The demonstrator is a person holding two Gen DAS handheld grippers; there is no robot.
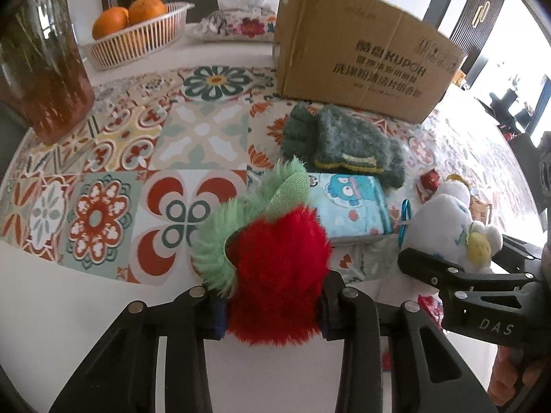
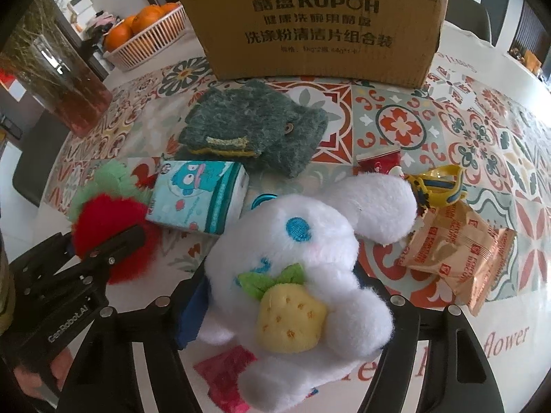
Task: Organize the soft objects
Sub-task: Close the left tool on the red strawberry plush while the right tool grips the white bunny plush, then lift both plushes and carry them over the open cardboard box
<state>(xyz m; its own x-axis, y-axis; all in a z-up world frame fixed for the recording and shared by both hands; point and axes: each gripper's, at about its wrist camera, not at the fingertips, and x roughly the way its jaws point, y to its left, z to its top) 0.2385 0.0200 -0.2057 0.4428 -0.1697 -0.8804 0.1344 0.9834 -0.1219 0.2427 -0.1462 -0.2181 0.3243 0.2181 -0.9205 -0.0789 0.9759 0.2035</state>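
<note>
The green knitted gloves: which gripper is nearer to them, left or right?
Neither is clearly nearer. The left gripper is closed on the red furry strawberry toy, the right gripper around the white plush rabbit; the green knitted gloves lie beyond both, past the tissue pack.

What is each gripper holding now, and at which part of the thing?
The left gripper clamps the red plush strawberry at its lower sides. The right gripper has the white plush toy between its jaws at the body; a firm grip cannot be told.

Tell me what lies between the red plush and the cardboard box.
In the left wrist view, the tissue pack and green gloves lie between the red plush and the box.
</note>
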